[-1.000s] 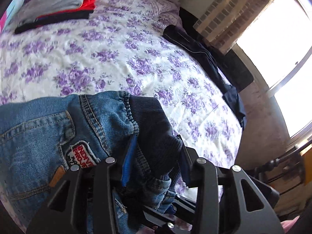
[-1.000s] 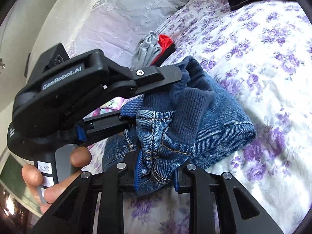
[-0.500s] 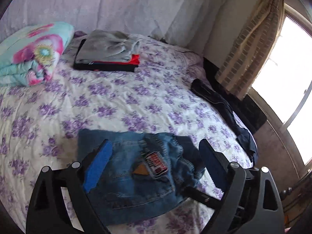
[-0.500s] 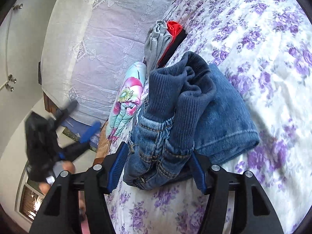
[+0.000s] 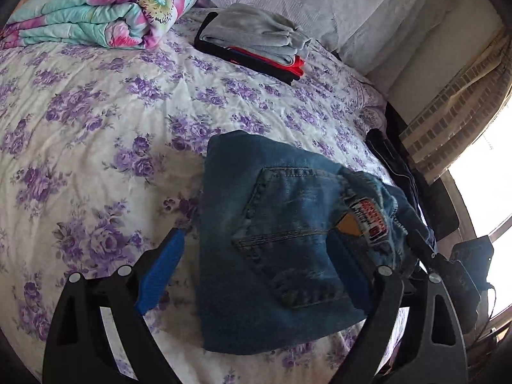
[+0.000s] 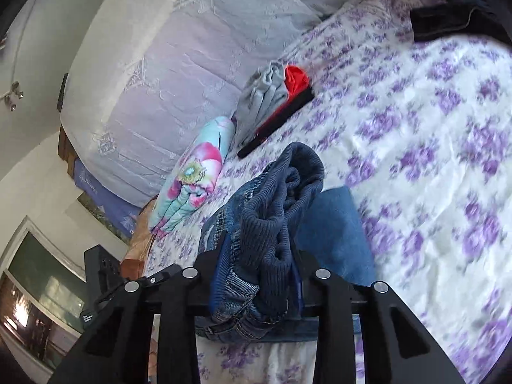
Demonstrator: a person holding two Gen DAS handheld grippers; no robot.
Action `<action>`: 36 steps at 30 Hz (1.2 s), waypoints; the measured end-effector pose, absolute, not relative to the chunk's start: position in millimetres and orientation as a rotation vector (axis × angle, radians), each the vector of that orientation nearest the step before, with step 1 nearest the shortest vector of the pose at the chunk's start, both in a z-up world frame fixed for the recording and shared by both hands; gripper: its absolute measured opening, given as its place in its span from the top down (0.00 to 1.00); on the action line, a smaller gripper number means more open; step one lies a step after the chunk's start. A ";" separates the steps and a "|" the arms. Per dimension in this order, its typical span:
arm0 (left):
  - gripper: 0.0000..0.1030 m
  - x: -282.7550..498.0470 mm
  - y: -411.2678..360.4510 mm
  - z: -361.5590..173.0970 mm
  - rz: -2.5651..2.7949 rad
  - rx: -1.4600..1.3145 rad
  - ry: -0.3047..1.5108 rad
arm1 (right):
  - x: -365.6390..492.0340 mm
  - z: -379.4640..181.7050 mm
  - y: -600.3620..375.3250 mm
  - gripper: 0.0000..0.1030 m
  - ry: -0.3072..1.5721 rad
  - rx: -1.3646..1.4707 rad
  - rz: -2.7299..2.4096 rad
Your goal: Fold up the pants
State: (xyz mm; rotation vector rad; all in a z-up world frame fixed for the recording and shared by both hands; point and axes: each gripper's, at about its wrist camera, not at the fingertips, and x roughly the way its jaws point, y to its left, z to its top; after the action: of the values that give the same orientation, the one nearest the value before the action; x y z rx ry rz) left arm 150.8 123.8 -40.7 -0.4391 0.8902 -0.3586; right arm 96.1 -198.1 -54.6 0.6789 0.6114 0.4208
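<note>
Folded blue jeans (image 5: 275, 233) with a back pocket and a red-and-white patch lie on the flowered bedspread (image 5: 96, 121). My left gripper (image 5: 256, 272) is open, its blue-padded fingers (image 5: 160, 268) spread on either side of the jeans and above them. In the right wrist view my right gripper (image 6: 257, 275) is shut on the jeans' waistband (image 6: 275, 224), a dark ribbed band bunched between the jaws. The rest of the jeans (image 6: 332, 233) lies flat on the bed beyond it.
A folded stack of grey, red and black clothes (image 5: 256, 44) sits at the back of the bed. A flowered rolled quilt (image 5: 102, 12) lies at the back left. Dark garments (image 5: 396, 166) hang over the bed's right edge near the window.
My left gripper let go of the waistband, opened wide and pulled back above the jeans. My right gripper, open half a second ago, has shut on the waistband.
</note>
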 end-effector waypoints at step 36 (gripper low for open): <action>0.08 137.9 118.7 -60.6 -0.289 -0.312 0.871 | 76.7 -30.2 -142.0 0.43 0.639 0.288 0.544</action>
State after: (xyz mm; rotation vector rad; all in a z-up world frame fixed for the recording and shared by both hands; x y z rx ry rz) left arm 137.9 118.7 -60.6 -0.3121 0.8706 -0.2890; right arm 76.7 -142.0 -30.2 0.2882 0.6392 0.5440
